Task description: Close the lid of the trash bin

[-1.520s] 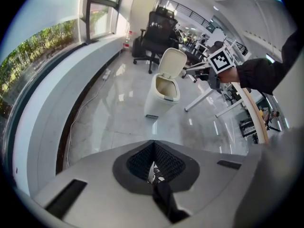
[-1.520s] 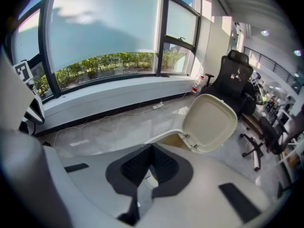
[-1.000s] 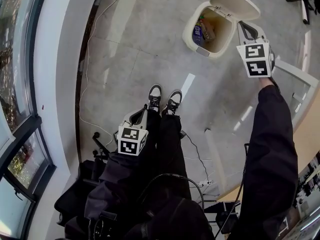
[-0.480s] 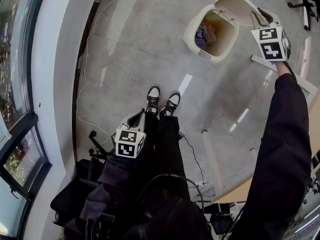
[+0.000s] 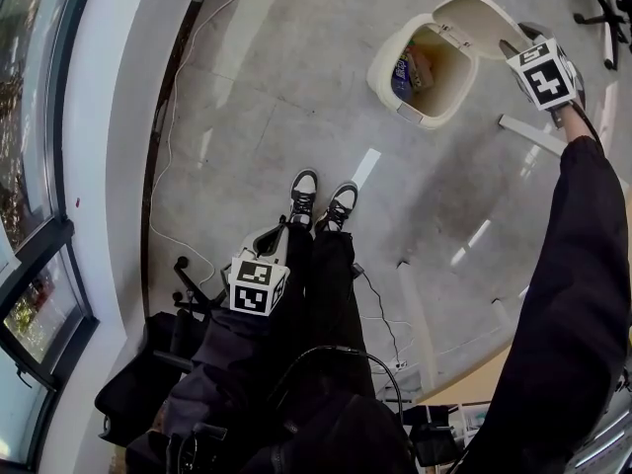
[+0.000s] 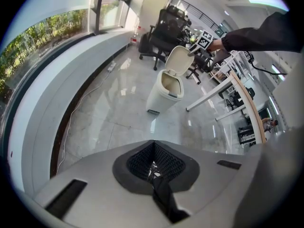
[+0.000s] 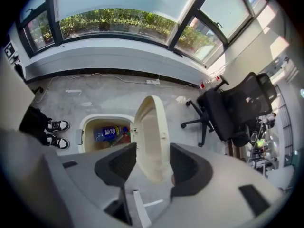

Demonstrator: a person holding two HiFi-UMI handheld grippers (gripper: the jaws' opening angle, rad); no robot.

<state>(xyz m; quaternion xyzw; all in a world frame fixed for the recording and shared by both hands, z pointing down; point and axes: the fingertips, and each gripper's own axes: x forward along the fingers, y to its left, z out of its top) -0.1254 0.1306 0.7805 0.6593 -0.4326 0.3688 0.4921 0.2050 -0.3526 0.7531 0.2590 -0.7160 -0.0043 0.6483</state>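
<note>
The cream trash bin (image 5: 420, 72) stands on the floor at the upper right, with rubbish inside and its lid (image 5: 484, 23) raised. My right gripper (image 5: 510, 49) is at the lid's upper edge. In the right gripper view the upright lid (image 7: 151, 137) stands between the jaws of my right gripper (image 7: 153, 152). The jaws are opening, and a gap shows between each pad and the lid. My left gripper (image 5: 279, 230) hangs by the person's legs, far from the bin. In the left gripper view my left gripper (image 6: 153, 148) is shut on nothing, and the bin (image 6: 164, 91) is far ahead.
A black office chair (image 7: 237, 108) stands behind the bin. A white desk frame (image 5: 538, 131) lies to the bin's right. Cables (image 5: 168, 166) trail along the curved window wall on the left. The person's shoes (image 5: 324, 200) are on the floor in front of the bin.
My right gripper moved up and to the right in the head view, from beside the bin's rim to the raised lid's edge. The left gripper stayed by the legs.
</note>
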